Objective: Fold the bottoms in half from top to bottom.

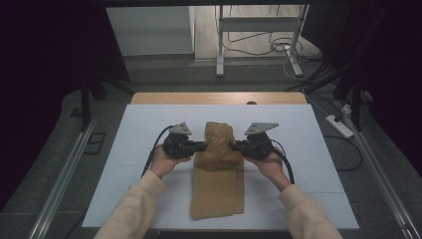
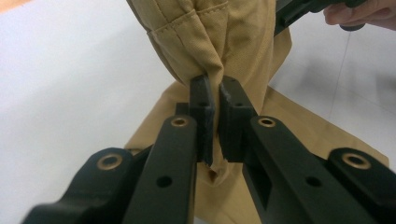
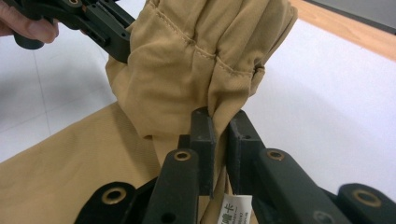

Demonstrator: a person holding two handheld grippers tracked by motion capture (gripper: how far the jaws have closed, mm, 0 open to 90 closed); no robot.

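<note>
A tan cloth garment (image 1: 217,174) lies lengthwise on the white table top (image 1: 139,129), its far end lifted and bunched between the two grippers. My left gripper (image 1: 203,146) pinches the cloth's left edge. In the left gripper view my left gripper (image 2: 215,84) has its jaws shut on a fold of the tan cloth (image 2: 210,42). My right gripper (image 1: 233,146) holds the opposite edge. In the right gripper view my right gripper (image 3: 219,116) is shut on the tan cloth (image 3: 187,60), with a white label (image 3: 236,209) hanging below the jaws.
The white table top shows a wooden strip (image 1: 219,97) along its far edge. Beyond it are a metal stand (image 1: 259,30) and cables (image 1: 278,47) on the floor. A power strip (image 1: 339,125) lies at the right. Rails (image 1: 59,184) run along both sides.
</note>
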